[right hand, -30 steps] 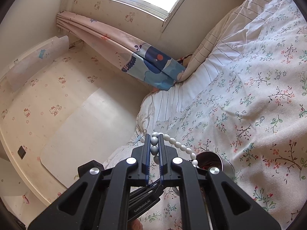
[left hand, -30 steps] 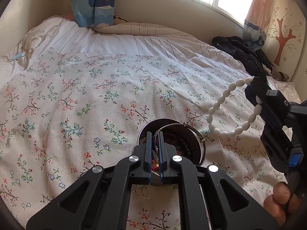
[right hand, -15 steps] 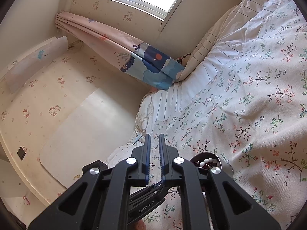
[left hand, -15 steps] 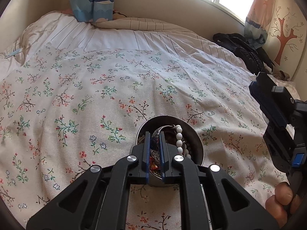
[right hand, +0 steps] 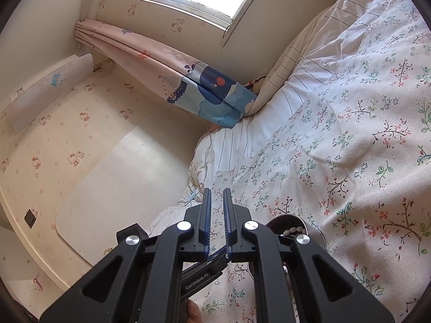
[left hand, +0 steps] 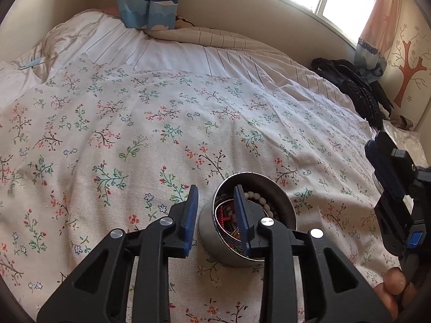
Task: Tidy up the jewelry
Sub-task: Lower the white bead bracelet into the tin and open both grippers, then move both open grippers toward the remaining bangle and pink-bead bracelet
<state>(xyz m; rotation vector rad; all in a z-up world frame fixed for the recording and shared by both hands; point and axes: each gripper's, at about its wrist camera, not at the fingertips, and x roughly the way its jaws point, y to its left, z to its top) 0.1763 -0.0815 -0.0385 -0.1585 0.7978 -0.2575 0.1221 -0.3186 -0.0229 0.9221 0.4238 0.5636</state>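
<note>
A round metal tin (left hand: 282,202) sits on the floral bedspread, holding a white bead bracelet (left hand: 260,199), a bangle and red and dark jewelry. My left gripper (left hand: 215,196) is open, its jaws straddling the tin's left wall, one finger outside and one inside. My right gripper (right hand: 215,196) is empty with a narrow gap between its jaws, held above the bed to the right of the tin; its body shows in the left wrist view (left hand: 390,167). The tin (right hand: 293,222) and white beads (right hand: 292,230) peek out behind the right gripper's finger.
The floral bedspread (left hand: 161,123) covers the bed, with a striped white quilt (left hand: 188,56) behind it. A black bag (left hand: 353,86) lies at the far right by the wall. A curtain (right hand: 188,86) hangs at the bed's corner under the window.
The white bead bracelet left my right gripper and dropped into the tin. My left gripper, shut on the tin's rim before, has opened. The right gripper has drawn back slightly.
</note>
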